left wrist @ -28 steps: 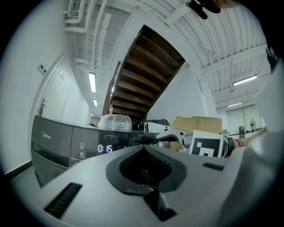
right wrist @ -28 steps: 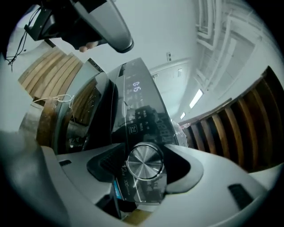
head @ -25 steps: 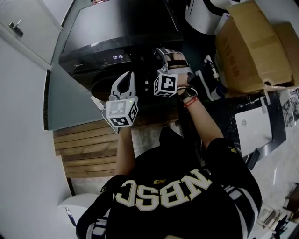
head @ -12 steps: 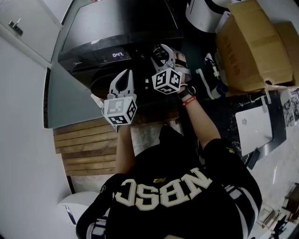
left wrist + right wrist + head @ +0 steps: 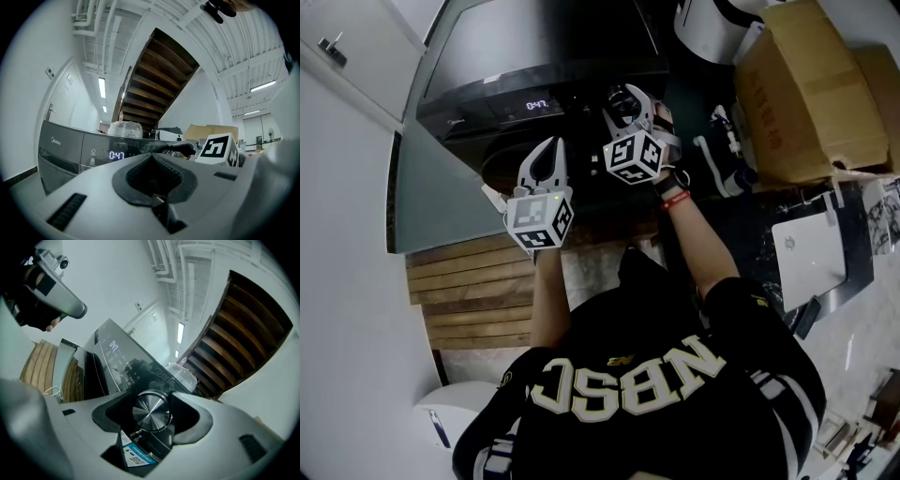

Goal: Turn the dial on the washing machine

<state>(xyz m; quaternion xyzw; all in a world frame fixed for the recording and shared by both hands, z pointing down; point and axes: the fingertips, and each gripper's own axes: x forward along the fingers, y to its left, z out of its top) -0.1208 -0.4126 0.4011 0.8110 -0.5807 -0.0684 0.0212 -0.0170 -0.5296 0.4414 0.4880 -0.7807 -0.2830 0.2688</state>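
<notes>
Two grippers point at a dark washing machine (image 5: 544, 56), seen from above over the person's black jersey. On the left, pale wooden slats (image 5: 469, 291) lie on the floor beside the machine's smooth grey side. The left gripper (image 5: 551, 155) is held up on a bare forearm, level and straight, below the lit display (image 5: 537, 105) that reads 0:47. Its white jaws meet at the tips in a pointed arch, with nothing between the ribbed black pads. Its marker cube (image 5: 542, 223) faces the camera.

Just beside it, the right gripper (image 5: 626, 101) reaches farther in on a stretched arm with a red band at the wrist (image 5: 677, 200). That gripper is rolled, so its cube (image 5: 633, 157) sits tilted. Its jaws are clamped on the dial (image 5: 151, 411), a round knob with a brushed, shiny metal face set on the glossy control panel. The dark pads press both sides of it. A blue-and-white sticker (image 5: 136, 453) shows just below. Farther right stands a brown cardboard box (image 5: 802, 89).
</notes>
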